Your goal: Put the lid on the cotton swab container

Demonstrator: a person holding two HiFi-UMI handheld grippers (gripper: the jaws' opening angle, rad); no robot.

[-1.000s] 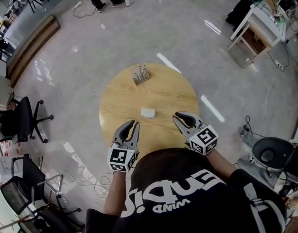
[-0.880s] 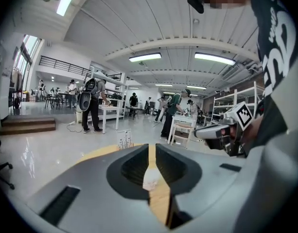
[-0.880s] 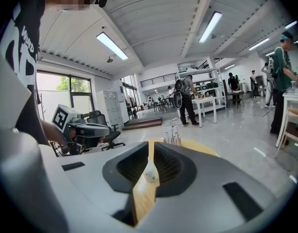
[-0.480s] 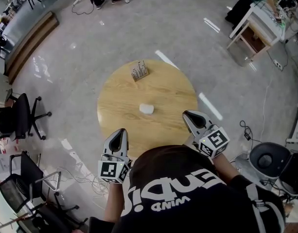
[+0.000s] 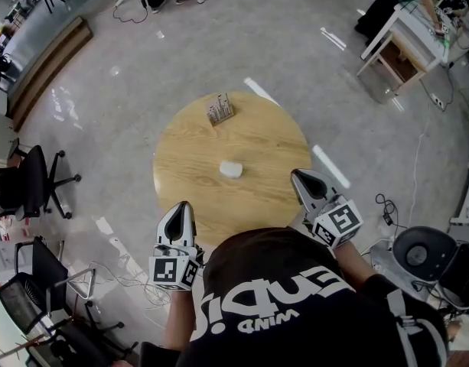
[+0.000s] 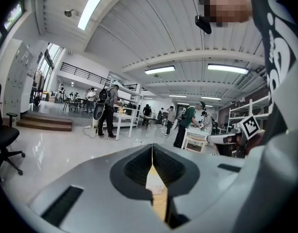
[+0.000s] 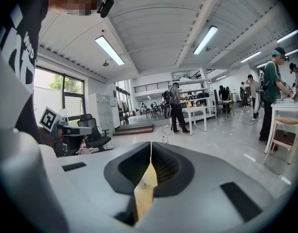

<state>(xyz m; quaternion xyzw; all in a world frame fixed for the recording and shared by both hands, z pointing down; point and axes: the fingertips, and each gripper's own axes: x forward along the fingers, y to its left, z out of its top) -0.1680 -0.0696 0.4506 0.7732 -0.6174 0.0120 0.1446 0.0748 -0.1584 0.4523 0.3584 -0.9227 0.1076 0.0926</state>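
Large white letters ran across the person's black shirt (image 5: pixel 242 312), but they could not be read. Each gripper's cube bore a square black-and-white marker. The left gripper (image 5: pixel 181 207) and right gripper (image 5: pixel 301 177) were held almost level by the near rim of the round wooden table (image 5: pixel 188 167). Their jaws had just been closing and met with nothing between them. The small white container (image 5: pixel 232 170) lay near the table's centre, apart from both.

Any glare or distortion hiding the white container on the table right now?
Head view: fisheye bend, glare streaks on the floor only; the round table is evenly lit and the white container sharp but small. Left gripper view: dark corners, the shut left tool fills the lower frame. Right gripper view: the same with the shut right tool.
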